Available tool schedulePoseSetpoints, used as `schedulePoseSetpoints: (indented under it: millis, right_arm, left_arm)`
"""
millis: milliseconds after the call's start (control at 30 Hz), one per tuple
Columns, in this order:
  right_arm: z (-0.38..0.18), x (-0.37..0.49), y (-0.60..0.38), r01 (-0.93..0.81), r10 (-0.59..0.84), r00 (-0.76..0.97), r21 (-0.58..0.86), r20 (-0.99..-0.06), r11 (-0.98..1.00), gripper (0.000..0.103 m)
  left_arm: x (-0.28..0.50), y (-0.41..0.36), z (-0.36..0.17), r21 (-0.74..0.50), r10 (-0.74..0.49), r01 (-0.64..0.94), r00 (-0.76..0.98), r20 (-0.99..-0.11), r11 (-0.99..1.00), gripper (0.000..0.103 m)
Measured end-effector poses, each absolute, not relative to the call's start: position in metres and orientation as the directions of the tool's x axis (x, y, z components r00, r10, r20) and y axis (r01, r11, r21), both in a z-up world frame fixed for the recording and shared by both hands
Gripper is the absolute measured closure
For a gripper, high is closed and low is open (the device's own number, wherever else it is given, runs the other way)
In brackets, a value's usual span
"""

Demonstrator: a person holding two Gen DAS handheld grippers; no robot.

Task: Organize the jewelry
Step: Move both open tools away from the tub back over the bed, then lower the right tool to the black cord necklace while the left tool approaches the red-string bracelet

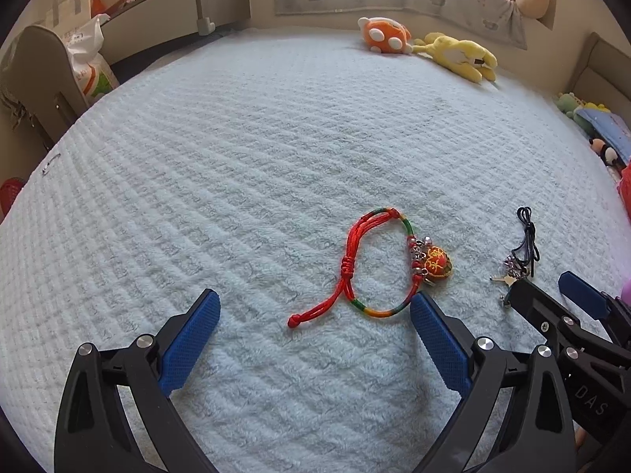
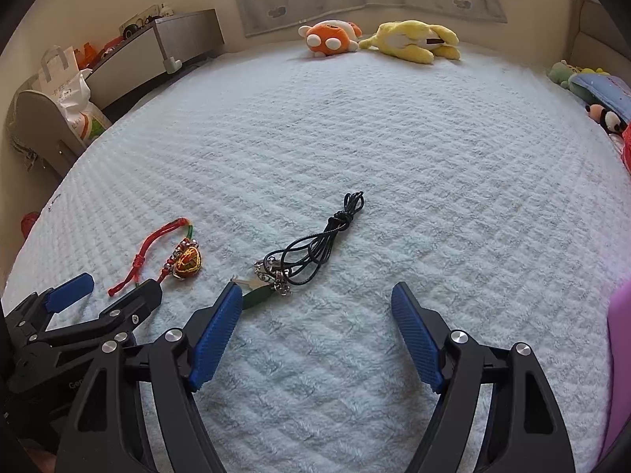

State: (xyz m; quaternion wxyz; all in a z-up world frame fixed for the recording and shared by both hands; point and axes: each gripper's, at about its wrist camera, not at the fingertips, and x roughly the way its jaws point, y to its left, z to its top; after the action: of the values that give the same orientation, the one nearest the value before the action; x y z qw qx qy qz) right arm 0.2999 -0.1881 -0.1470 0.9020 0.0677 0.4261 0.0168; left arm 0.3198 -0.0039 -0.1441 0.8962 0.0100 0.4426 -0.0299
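Observation:
A red cord bracelet [image 1: 366, 264] with a multicoloured band and a round red-and-gold charm lies flat on the pale blue bedspread [image 1: 256, 138], just ahead of my left gripper [image 1: 315, 303]. That gripper is open and empty, its right pad beside the bracelet's lower end. A black cord necklace [image 2: 315, 244] with silver links and a green pendant lies bundled ahead of my right gripper [image 2: 317, 295], which is open and empty. The pendant sits by its left pad. The bracelet [image 2: 165, 260] and left gripper [image 2: 102, 291] show at the right wrist view's left.
An orange plush [image 2: 331, 39] and a yellow plush [image 2: 414, 39] lie at the bed's far edge. More soft toys [image 2: 591, 90] crowd the right side. A pink object [image 2: 619, 354] is at the near right. A grey cabinet and bags stand beyond the left edge.

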Motion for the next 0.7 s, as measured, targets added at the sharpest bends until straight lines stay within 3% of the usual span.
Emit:
schedulePoseSetpoints:
  millis: [700]
  right_arm:
    - [-0.152, 0.319, -0.189, 0.038, 0.067, 0.628, 0.116, -0.776, 0.992, 0.031]
  left_arm:
    - [0.359, -0.005, -0.155, 0.029, 0.0, 0.042, 0.564, -0.826, 0.999, 0.005]
